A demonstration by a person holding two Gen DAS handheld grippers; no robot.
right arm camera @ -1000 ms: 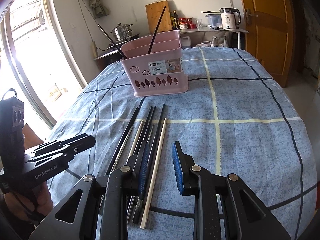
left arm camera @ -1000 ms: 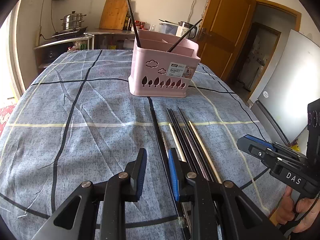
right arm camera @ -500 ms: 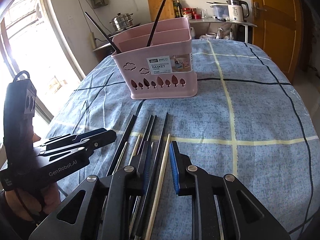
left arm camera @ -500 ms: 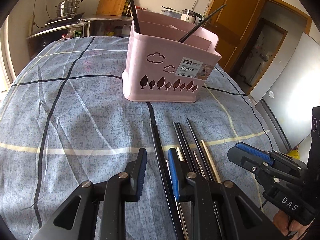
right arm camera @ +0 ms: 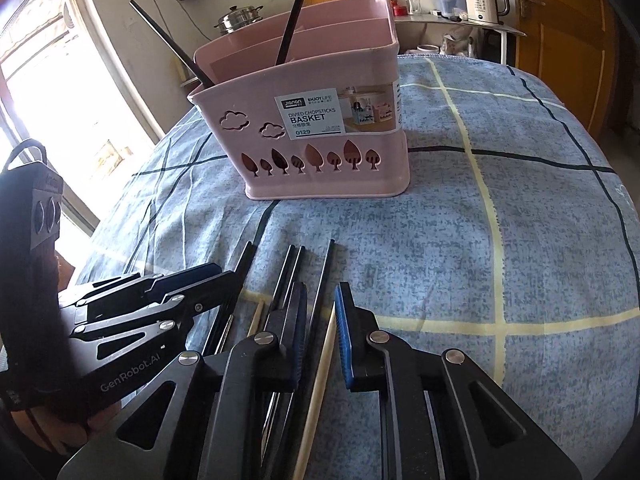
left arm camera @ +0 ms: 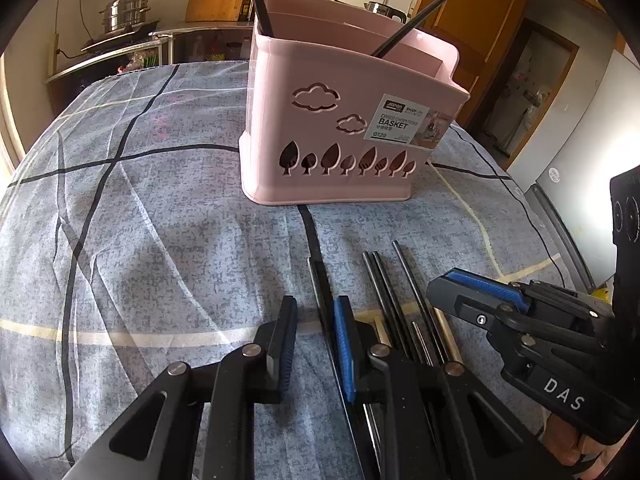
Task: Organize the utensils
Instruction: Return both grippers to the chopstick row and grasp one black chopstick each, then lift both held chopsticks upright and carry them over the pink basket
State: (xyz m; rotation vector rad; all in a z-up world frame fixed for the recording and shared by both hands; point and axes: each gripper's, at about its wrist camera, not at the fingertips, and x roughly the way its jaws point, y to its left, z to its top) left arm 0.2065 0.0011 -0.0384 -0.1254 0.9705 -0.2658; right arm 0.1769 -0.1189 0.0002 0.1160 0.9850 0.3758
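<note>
Chopsticks lie in one loose row on the blue checked tablecloth (left arm camera: 160,220), in front of one pink basket (left arm camera: 340,140). Two black chopsticks (right arm camera: 294,20) stand inside the basket, each leaning outward. On the cloth I count about six dark ones (left arm camera: 384,280) and two pale ones (right arm camera: 324,356); some are hidden under the grippers. The left gripper (left arm camera: 314,344) is closing around one black chopstick (left arm camera: 320,280), not yet pressing it. The right gripper (right arm camera: 320,332) is closing around a dark and a pale chopstick, also without pressing. Compared with one second before, both grippers are nearer to the basket and lower, and their jaws are narrower.
</note>
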